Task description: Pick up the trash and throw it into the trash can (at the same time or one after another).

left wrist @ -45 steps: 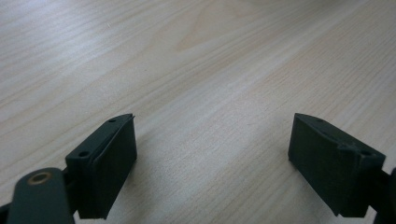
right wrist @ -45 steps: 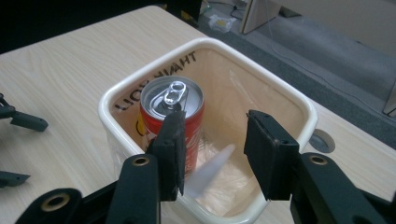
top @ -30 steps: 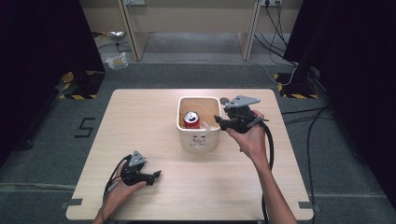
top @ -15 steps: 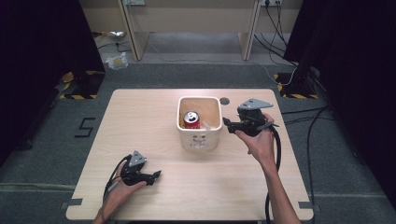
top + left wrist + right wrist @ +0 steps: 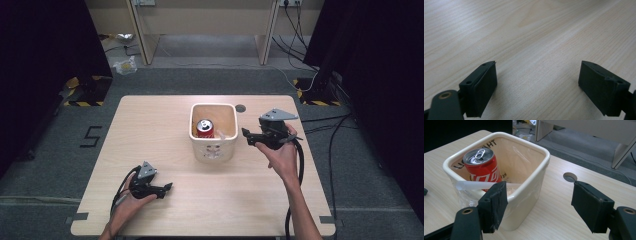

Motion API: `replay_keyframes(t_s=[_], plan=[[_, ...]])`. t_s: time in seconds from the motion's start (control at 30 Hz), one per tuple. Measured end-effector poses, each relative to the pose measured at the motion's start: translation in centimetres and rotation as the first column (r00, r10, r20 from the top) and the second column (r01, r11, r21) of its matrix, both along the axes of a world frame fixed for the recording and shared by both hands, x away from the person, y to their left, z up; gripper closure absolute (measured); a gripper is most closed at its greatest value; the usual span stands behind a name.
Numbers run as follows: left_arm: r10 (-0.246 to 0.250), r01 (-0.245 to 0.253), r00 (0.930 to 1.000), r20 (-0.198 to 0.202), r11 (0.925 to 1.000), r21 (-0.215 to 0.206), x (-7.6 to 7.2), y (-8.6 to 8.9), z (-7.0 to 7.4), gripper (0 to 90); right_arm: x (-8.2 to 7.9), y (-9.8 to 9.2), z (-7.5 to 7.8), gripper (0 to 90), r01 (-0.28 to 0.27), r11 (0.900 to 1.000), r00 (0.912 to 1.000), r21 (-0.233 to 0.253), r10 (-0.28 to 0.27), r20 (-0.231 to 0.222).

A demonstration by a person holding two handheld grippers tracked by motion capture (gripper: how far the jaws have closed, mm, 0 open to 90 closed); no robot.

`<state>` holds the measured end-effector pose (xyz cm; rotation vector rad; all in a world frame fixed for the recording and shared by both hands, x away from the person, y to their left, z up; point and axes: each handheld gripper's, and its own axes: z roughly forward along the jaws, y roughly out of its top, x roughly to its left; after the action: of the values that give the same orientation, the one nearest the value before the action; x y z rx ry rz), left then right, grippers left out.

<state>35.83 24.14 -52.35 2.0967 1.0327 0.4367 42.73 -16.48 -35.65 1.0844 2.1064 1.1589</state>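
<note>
left tool (image 5: 167, 187): black, grey plate | right tool (image 5: 245, 134): black, grey plate, black cable

Red can (image 5: 483, 167), cream tub (image 5: 531, 182), black grippers (image 5: 247, 136)

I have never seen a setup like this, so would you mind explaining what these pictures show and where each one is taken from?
There is no robot here: a person sits at a wooden table and holds a hand-operated two-jaw gripper in each hand. The high view comes from a fixed camera above, looking down. The left gripper rests low near the table's front edge; the right gripper is raised beside a cream tub. The other two pictures come from small cameras riding on each gripper, looking along its black jaws. In the left gripper view the jaws stand wide apart over bare wood. In the right gripper view the jaws are also apart, empty, close to the tub. Inside it stands a red drink can, with a pale tube-like thing lying against it.
</note>
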Motion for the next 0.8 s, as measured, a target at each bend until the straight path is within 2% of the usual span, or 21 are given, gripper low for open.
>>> replay_keyframes(t_s=[0.8], plan=[[0.0,0.0,1.0,-0.001,1.0,0.001,0.0,0.0,0.0,14.4,-1.1,-1.7,-1.0,26.1,0.028,0.999,0.9996,0.023,-0.028,0.009]])
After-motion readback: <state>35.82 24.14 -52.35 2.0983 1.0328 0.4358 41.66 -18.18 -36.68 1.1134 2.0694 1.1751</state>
